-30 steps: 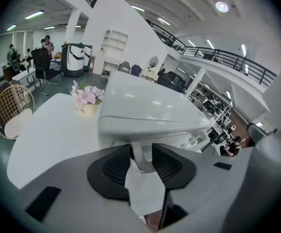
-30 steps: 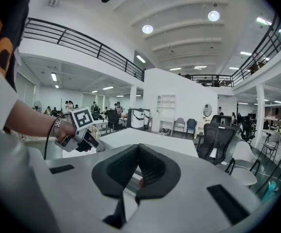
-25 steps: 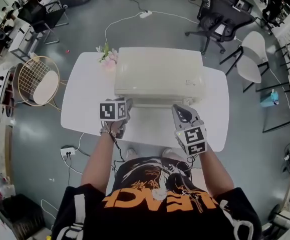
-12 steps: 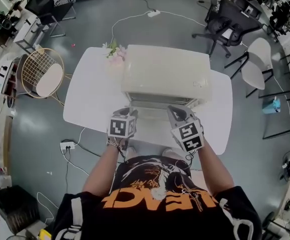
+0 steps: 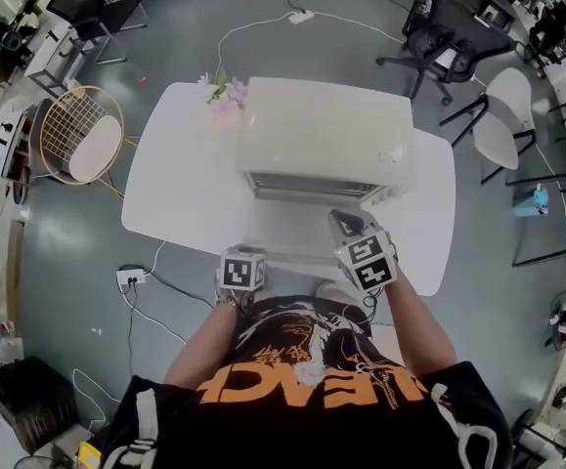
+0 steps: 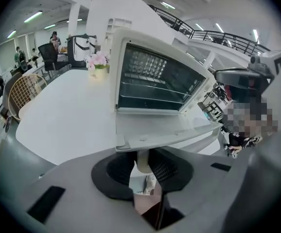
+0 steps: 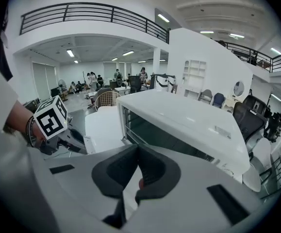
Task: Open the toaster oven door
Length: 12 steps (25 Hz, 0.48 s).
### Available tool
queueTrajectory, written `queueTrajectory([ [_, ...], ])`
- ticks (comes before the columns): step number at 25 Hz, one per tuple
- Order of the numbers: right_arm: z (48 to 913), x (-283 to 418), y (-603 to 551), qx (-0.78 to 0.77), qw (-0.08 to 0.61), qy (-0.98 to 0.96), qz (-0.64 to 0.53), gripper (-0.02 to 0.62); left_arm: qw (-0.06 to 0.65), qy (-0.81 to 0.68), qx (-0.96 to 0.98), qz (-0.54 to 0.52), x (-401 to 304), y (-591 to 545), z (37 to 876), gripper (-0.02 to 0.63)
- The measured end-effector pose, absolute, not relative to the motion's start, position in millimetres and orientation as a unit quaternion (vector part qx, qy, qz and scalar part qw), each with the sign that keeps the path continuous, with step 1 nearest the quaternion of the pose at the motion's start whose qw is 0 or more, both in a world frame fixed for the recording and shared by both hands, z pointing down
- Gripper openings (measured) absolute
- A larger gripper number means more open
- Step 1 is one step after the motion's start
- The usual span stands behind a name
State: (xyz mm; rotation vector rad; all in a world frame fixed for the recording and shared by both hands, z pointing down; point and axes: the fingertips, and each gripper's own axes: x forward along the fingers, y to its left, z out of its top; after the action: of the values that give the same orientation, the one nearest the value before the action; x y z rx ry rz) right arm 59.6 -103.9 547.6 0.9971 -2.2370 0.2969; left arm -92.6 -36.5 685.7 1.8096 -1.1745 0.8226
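Head view: oven [image 5: 324,140] is sitting mid-table [image 5: 180,198], with its door [image 5: 297,231] lying open toward the near edge, nearly flat. Left gripper [image 5: 244,262] is sitting at the door's left near corner. Right gripper [image 5: 345,225] is hovering over the door's right part, contact unclear. Grey floor [image 5: 87,262] and office chairs [image 5: 449,27] are around, with a wire chair [image 5: 72,145] off the left edge.

Left gripper view: the jaws have just been closing and are pinching the handle [image 6: 142,160] post under the door's lip. The handle's long axis is running left-right along the near edge. Flowers [image 6: 97,62] are at the far left corner.

Right gripper view: the jaws are resting together, empty, pointing at the oven's mouth.

Judging the door as good as open; the left hand is nearer for any last pull.
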Motion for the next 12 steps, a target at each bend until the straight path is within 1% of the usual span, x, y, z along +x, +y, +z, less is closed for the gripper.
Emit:
queueTrajectory([
  [6,599,65,-84,0.344,0.387,-0.840,0.159,0.013,0.393,-0.473,0.721,0.318,-93,-28,696,0.107],
  [12,649,69,-48,0.265,0.473,-0.815,0.203,0.012,0.382,-0.484,0.728,0.299,-93,-29,696,0.107],
])
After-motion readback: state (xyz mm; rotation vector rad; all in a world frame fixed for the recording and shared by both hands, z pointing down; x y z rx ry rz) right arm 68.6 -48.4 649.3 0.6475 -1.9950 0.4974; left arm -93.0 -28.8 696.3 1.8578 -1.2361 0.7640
